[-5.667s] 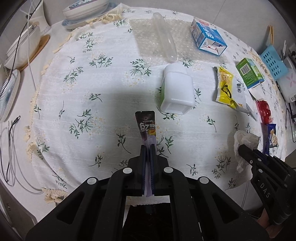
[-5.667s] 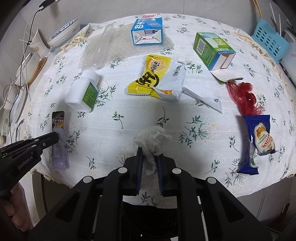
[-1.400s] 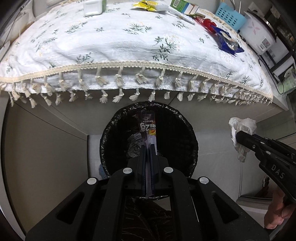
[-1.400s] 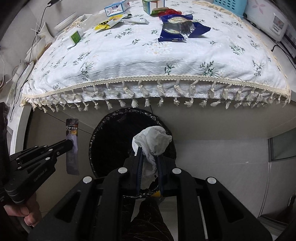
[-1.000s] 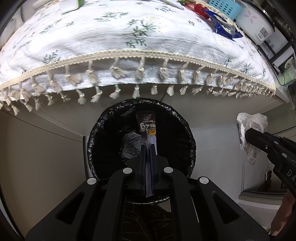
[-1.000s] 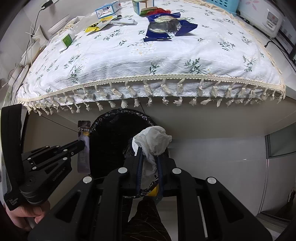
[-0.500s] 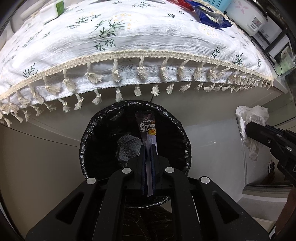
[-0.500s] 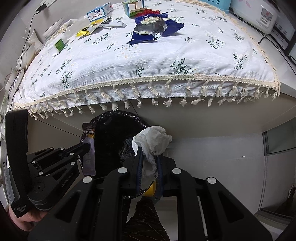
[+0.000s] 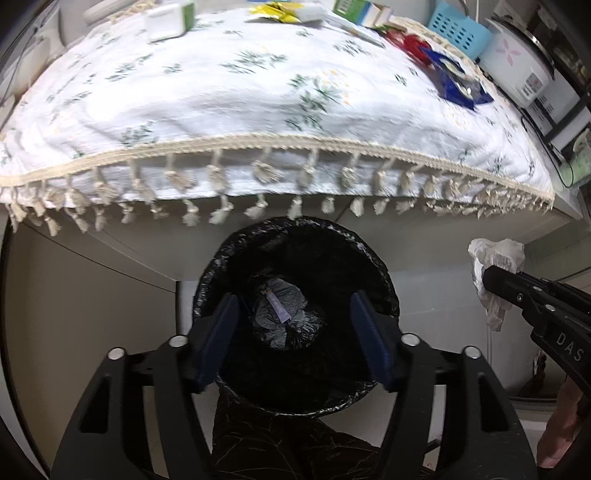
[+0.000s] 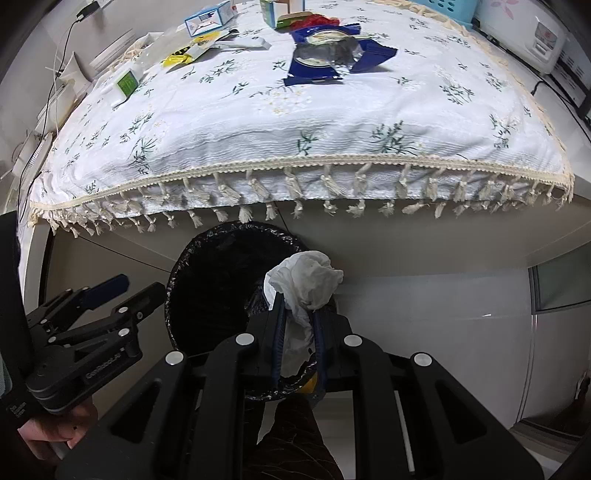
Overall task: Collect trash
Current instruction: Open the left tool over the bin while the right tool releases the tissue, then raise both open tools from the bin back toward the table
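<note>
- Half a second ago the left gripper (image 9: pixel 295 334) pinched a narrow dark wrapper upright over the bin; now its jaws are opening, nothing is between them, and the wrapper (image 9: pixel 277 309) lies on crumpled black plastic at the bottom of the bin (image 9: pixel 295 230).
- The right gripper (image 10: pixel 297 341) has not changed: its jaws are narrow and clamped on a crumpled white tissue (image 10: pixel 304 282), as in the earlier frames.
- From the left wrist view the tissue (image 9: pixel 495 258) hangs off to the right of the bin, clear of its rim. In the right wrist view the gripper sits above the bin's right edge (image 10: pixel 229 230), so I judge it is near the opening but not centred over it.
- The tissue looks very light, soft and limp. It bunches above the finger pads and a loose tail hangs below them. It should not break or slip, but it may cling to a pad or drift when let go.
- The hold is across the middle of the wad, which seems the right place; a wide release well inside the rim looks safest.
- More trash is on the tablecloth (image 10: pixel 332 122): a blue wrapper (image 10: pixel 332 51), a yellow packet (image 10: pixel 181 55), small boxes and a white container (image 9: pixel 166 22).
</note>
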